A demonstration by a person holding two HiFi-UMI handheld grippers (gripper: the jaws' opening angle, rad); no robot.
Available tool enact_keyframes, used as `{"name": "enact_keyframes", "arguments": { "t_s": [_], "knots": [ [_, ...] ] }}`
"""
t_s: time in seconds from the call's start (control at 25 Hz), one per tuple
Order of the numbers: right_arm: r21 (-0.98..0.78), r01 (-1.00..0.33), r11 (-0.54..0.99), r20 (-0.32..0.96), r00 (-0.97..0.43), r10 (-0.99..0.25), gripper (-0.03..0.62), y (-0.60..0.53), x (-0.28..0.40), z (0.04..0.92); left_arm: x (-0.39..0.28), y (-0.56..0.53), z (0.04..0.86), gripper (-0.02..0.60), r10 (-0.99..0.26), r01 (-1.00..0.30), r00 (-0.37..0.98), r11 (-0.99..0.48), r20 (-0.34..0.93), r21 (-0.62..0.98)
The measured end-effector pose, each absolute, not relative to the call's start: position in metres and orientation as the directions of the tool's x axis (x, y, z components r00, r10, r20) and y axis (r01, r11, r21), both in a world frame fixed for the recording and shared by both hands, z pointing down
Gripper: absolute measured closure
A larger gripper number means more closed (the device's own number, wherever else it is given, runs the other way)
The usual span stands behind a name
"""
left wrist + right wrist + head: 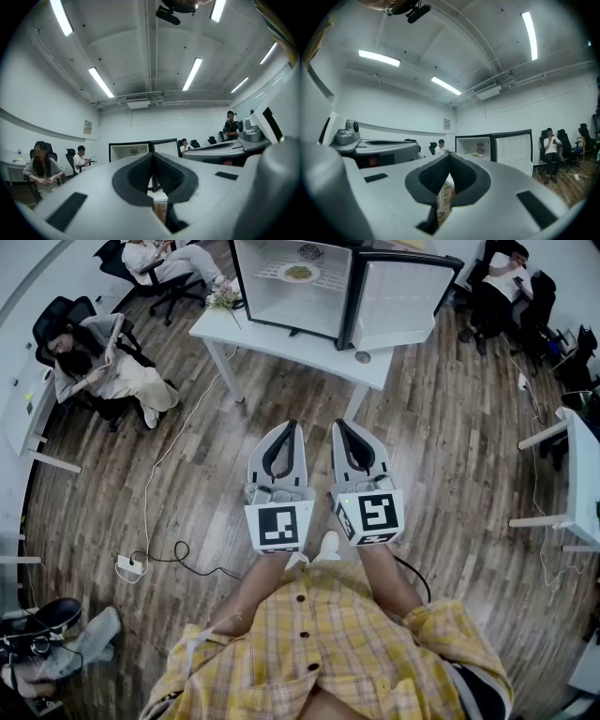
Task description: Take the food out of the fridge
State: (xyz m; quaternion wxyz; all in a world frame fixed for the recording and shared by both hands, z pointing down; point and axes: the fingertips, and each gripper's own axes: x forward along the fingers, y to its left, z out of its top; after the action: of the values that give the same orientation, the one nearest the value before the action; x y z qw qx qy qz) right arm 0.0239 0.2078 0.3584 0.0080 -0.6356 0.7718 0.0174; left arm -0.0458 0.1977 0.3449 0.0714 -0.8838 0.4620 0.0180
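Observation:
A small fridge (291, 287) stands on a white table (281, 338) at the far end of the room, its door (398, 301) swung open to the right. On a shelf inside lies a plate of food (298, 273). My left gripper (288, 427) and right gripper (340, 427) are held side by side over the wooden floor, well short of the table, both shut with nothing in them. The left gripper view has its jaws (153, 155) closed in front of the fridge (129, 151). In the right gripper view the closed jaws (449, 156) point left of the fridge (472, 145) and plate (477, 155).
People sit in office chairs at the left (98, 367), back left (173, 259) and back right (506, 282). A power strip (129, 566) with cables lies on the floor at left. A white desk (577, 484) stands at the right. A small bunch of flowers (225, 299) rests on the table.

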Motion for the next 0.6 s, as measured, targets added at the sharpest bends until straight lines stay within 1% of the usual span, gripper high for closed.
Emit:
{"name": "enact_keyframes", "arguments": {
  "t_s": [0.2, 0.32, 0.6],
  "knots": [
    [0.013, -0.979, 0.202, -0.019, -0.203, -0.979, 0.586, 0.214, 0.023, 0.366, -0.045, 0.203, 0.352, 0.574, -0.817, -0.821, 0.571, -0.564, -0.084, -0.091],
    [-0.019, -0.971, 0.239, 0.010, -0.239, -0.971, 0.586, 0.208, 0.017, 0.372, -0.046, 0.199, 0.351, 0.574, -0.816, -0.819, 0.573, -0.566, -0.083, -0.090],
    [-0.022, -0.967, 0.253, 0.034, -0.254, -0.967, 0.586, 0.193, -0.004, 0.376, -0.064, 0.184, 0.353, 0.574, -0.812, -0.815, 0.579, -0.573, -0.077, -0.091]
  ]
}}
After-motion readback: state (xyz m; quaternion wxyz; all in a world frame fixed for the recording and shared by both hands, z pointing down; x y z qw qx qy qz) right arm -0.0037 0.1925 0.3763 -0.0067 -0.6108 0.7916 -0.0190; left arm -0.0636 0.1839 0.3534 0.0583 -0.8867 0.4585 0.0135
